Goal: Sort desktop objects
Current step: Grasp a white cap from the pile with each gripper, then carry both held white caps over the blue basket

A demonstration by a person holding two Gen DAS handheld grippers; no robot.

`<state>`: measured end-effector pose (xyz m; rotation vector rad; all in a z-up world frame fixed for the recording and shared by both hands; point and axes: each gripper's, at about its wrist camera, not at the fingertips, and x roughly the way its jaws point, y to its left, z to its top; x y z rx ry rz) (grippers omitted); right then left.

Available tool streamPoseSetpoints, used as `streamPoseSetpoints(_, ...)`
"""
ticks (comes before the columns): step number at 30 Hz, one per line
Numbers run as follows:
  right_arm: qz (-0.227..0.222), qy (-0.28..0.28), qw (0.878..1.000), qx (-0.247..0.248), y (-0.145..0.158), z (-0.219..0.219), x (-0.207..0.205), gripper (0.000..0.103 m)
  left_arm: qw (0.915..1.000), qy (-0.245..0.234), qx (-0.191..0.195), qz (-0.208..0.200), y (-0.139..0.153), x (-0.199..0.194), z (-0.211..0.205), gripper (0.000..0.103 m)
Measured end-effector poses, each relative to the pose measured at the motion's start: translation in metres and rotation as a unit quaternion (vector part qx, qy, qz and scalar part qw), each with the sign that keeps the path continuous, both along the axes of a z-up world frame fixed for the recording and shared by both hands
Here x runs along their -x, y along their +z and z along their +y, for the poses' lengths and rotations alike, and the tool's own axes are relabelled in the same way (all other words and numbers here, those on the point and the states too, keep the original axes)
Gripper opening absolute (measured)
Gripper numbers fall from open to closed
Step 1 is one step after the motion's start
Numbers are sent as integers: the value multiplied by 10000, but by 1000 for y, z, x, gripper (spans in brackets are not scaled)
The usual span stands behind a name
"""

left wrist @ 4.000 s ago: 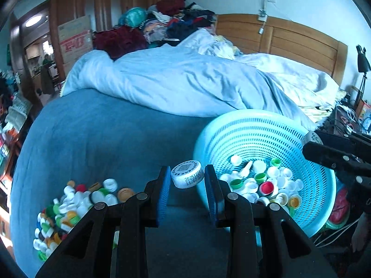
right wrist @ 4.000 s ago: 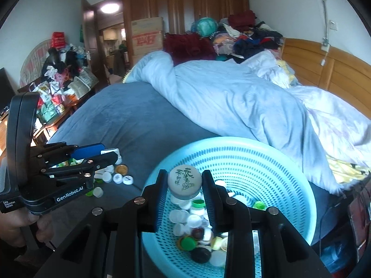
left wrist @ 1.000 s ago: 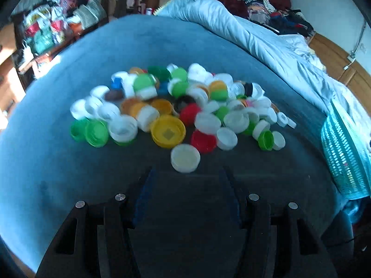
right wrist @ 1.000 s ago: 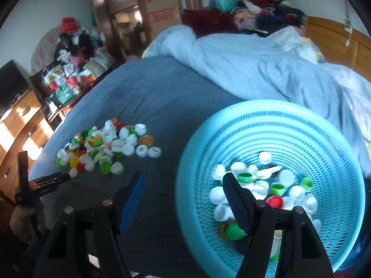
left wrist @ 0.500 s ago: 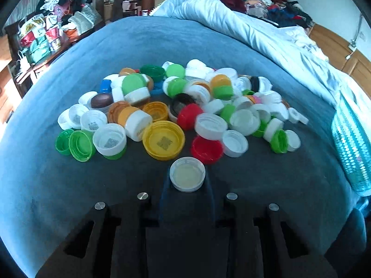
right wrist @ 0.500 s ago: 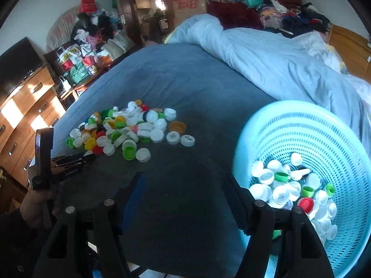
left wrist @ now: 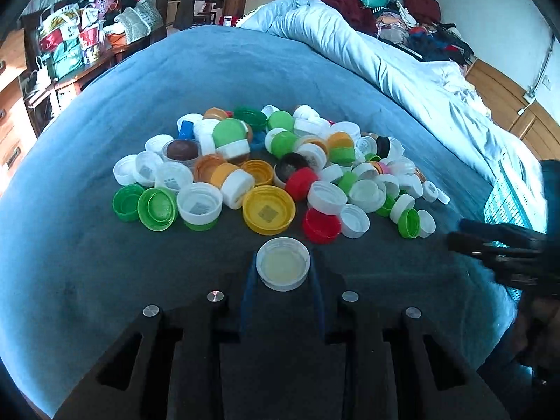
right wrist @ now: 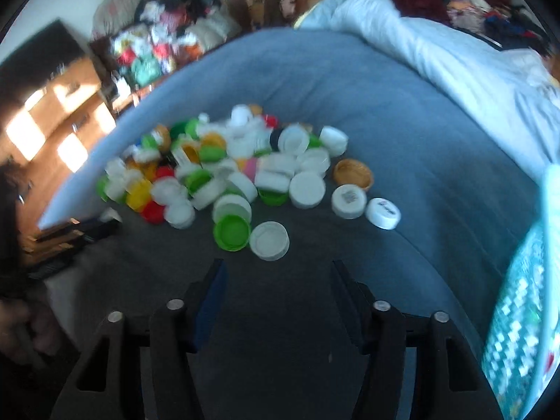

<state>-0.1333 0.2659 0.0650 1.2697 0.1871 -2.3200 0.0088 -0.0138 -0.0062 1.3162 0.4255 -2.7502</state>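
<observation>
Left claw (left wrist: pixel 282 273) pinched on white cap (left wrist: pixel 282 263), lower centre, open side up (pile of caps (left wrist: pixel 266 168) above it). Right claw (right wrist: pixel 276 280) wide apart, holding nothing.

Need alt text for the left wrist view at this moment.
The left gripper is closed on a white bottle cap lying open side up on a blue bedspread. Just beyond it sits a pile of colourful caps.

blue bed (left wrist: pixel 217 70), rumpled duvet (left wrist: pixel 385 56), wooden headboard (left wrist: pixel 525 119)
</observation>
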Motion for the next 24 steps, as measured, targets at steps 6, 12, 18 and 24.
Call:
streamPoseSetpoints(6, 145, 230, 9990, -367, -23, -20, 13, 52, 9999, -16, -113, -92, -5, 1, -3, 24)
streamPoseSetpoints(12, 252, 276, 9987, -356, -22, -25, 11, 32, 9999, -87, -52, -92, -1, 2, 3, 24)
streamPoseSetpoints(18, 276, -67, 9996, -48, 8, -12, -10, 32, 9999, -71, 130, 7, 15, 3, 10, 24)
streamPoseSetpoints(24, 657, -297, 9973, 110, 61, 16, -35, 32, 9993, -187, 287, 114, 36, 8, 27, 24)
